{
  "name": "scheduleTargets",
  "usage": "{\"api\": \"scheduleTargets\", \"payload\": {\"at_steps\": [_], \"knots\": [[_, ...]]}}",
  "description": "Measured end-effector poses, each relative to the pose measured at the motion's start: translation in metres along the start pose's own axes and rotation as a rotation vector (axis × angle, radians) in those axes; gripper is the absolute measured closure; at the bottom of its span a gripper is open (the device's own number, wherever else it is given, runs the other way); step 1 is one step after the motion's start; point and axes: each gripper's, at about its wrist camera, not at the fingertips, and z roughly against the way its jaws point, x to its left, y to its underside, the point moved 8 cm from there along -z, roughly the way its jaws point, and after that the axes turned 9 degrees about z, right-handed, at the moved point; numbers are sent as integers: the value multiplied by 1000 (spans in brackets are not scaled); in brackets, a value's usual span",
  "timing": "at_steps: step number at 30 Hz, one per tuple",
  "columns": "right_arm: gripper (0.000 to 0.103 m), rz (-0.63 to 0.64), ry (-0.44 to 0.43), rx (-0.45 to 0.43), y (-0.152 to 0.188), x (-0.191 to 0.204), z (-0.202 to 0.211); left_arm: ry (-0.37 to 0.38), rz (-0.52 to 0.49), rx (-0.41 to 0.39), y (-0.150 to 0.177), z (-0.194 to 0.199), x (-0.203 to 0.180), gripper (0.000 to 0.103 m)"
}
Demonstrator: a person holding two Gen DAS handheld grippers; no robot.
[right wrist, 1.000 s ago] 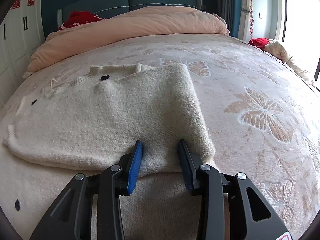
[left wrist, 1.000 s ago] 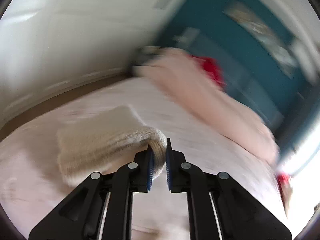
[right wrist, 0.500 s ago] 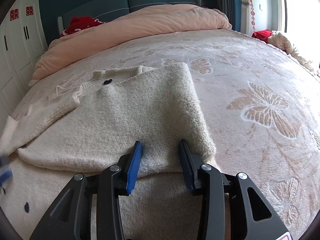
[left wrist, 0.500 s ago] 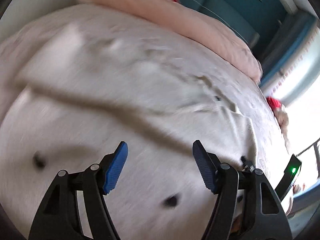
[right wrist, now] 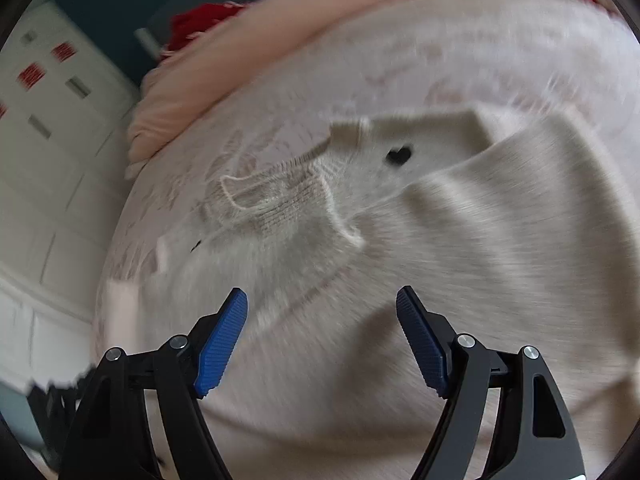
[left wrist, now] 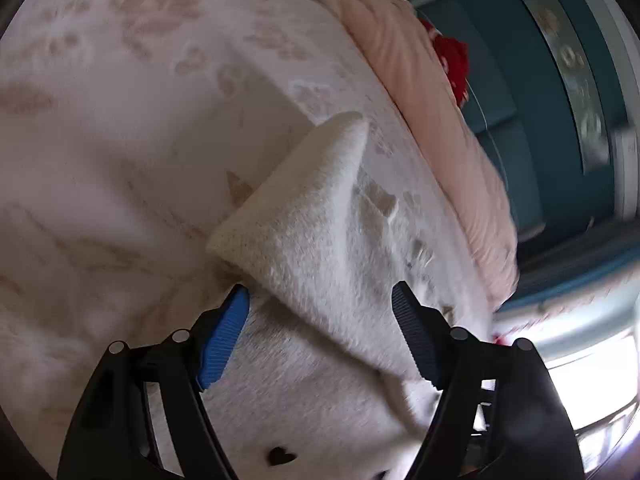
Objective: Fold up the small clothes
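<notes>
The bed (right wrist: pixel 500 52) fills both views, its pale pink cover patterned with butterflies and leaves, and everything here sits on or beside it. Along the bed's head end lies a rolled peach duvet (left wrist: pixel 432 120), with something red (left wrist: pixel 454 62) tucked just behind it against the teal headboard (left wrist: pixel 520 80). White cupboards (right wrist: pixel 44 160) stand off the bed's side. Spread on the cover in the middle of the bed is the cream knitted sweater (right wrist: pixel 440 260), partly folded: in the left wrist view a folded flap (left wrist: pixel 312 216) lies over the body of the garment, one corner poking up. Small black heart marks (right wrist: pixel 399 155) dot the knit. Over the sweater hangs the left gripper (left wrist: pixel 320 336), jaws just opened and now wide apart, the knit below them but not pinched. The right gripper (right wrist: pixel 322 344) does likewise, jaws freshly sprung apart above the fabric, nothing clamped between its blue pads (right wrist: pixel 220 348).
</notes>
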Motion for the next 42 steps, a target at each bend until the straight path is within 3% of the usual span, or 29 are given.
{"api": "scheduleTargets", "payload": {"at_steps": [2, 3, 4, 5, 8, 10, 12, 13, 15, 16, 17, 20, 23, 25, 26, 27, 29, 33, 34, 36, 37, 38, 42], "knots": [[56, -45, 4, -5, -7, 2, -11, -6, 24, 1, -7, -4, -4, 32], [98, -57, -10, 3, -11, 6, -14, -17, 17, -9, -8, -6, -7, 32], [95, -78, -41, 12, -17, 11, -14, -30, 8, -14, -12, -6, -6, 32], [95, -103, -89, -37, -30, 19, -2, -44, -1, -16, -14, -6, -8, 32], [96, -35, -189, -248, -74, 48, 70, -63, -30, -19, -22, -12, -11, 32], [96, 46, -178, -356, -86, 54, 115, -55, -23, -1, -20, -15, -13, 33], [96, 108, -94, -431, -81, 34, 149, -31, -21, 23, -12, -23, -21, 36], [96, 125, -46, -429, -74, 20, 149, -29, -33, 35, -8, -25, -23, 38], [96, 133, 97, -302, -47, -29, 113, -73, -67, 62, 6, -37, -23, 41], [96, 114, 170, -195, -25, -62, 86, -103, -81, 65, 12, -42, -20, 44], [96, 90, 188, -147, -12, -79, 74, -118, -89, 60, 15, -44, -19, 46], [95, -40, 99, -121, 17, -111, 69, -121, -122, 36, 19, -42, -21, 46], [85, -55, 65, -126, 15, -108, 69, -115, -153, 29, 19, -45, -21, 46], [63, -64, 44, -123, 5, -105, 67, -119, -190, 11, 22, -46, -21, 46], [60, -77, 25, -128, -1, -103, 64, -124, -211, 2, 22, -45, -22, 46], [60, -90, 16, -129, -5, -103, 61, -133, -240, -10, 26, -45, -21, 46], [96, -91, 7, -155, -12, -103, 69, -160, -326, -39, 31, -46, -23, 47], [96, -60, 14, -321, -12, -105, 110, -148, -424, -71, 38, -45, -22, 47], [96, -44, 46, -313, -8, -110, 108, -136, -425, -77, 38, -45, -21, 47], [97, -32, 107, -134, 14, -133, 69, -145, -444, -88, 39, -46, -20, 47], [99, -35, 97, -128, 22, -139, 64, -156, -455, -93, 40, -47, -20, 47], [97, -38, 84, -170, 21, -138, 76, -168, -467, -96, 41, -47, -21, 46], [88, -56, 106, -204, 26, -128, 113, -169, -472, -93, 40, -44, -22, 46]]}}
